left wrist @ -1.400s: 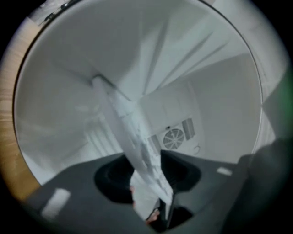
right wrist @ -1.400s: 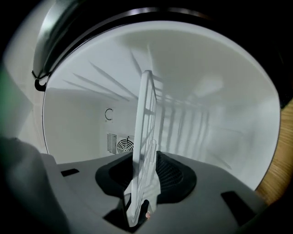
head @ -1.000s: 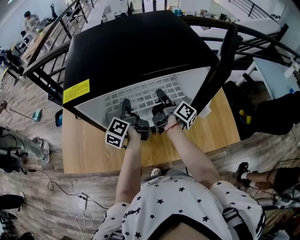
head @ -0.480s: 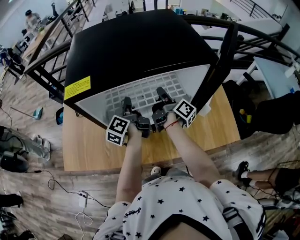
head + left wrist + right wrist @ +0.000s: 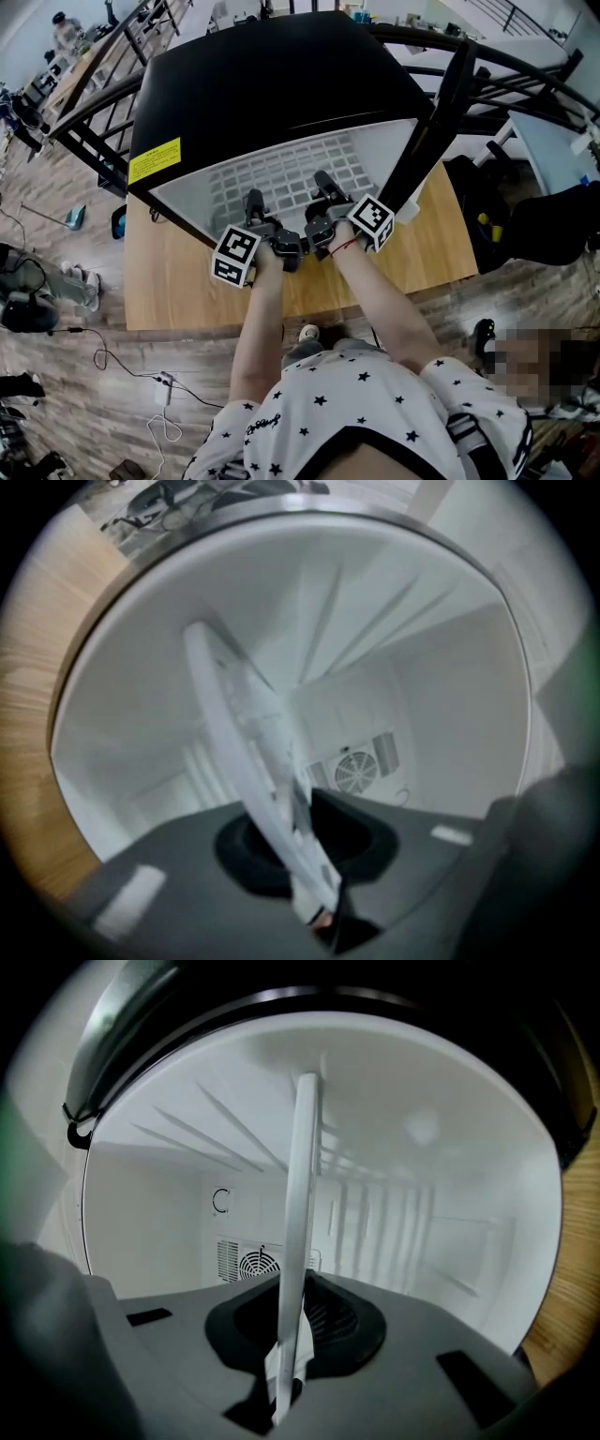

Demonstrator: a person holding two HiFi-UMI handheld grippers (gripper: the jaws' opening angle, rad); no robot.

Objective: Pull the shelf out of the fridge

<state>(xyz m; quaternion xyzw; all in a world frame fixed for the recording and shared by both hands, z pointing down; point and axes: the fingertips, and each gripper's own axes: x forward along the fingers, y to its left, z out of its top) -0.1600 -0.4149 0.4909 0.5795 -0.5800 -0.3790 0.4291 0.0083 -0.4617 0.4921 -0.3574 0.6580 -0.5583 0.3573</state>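
Note:
A black fridge (image 5: 262, 84) stands open on a wooden table (image 5: 178, 291), its white inside facing me. The white grid shelf (image 5: 291, 173) lies flat in the fridge. My left gripper (image 5: 254, 204) holds the shelf's front edge left of the middle. My right gripper (image 5: 324, 183) holds it just to the right. In the left gripper view the shelf (image 5: 244, 724) runs edge-on into the left gripper (image 5: 314, 897), pinched between the jaws. In the right gripper view the shelf (image 5: 300, 1204) is likewise clamped in the right gripper (image 5: 284, 1377).
The fridge's door (image 5: 441, 122) stands open at the right. A yellow label (image 5: 153, 159) marks the fridge's left front corner. A fan vent (image 5: 251, 1262) sits in the back wall. Black railings (image 5: 84, 103) and wooden floor surround the table.
Both grippers stay at the shelf's front edge and have shifted a little upward in the head view. No clear movement of the shelf shows.

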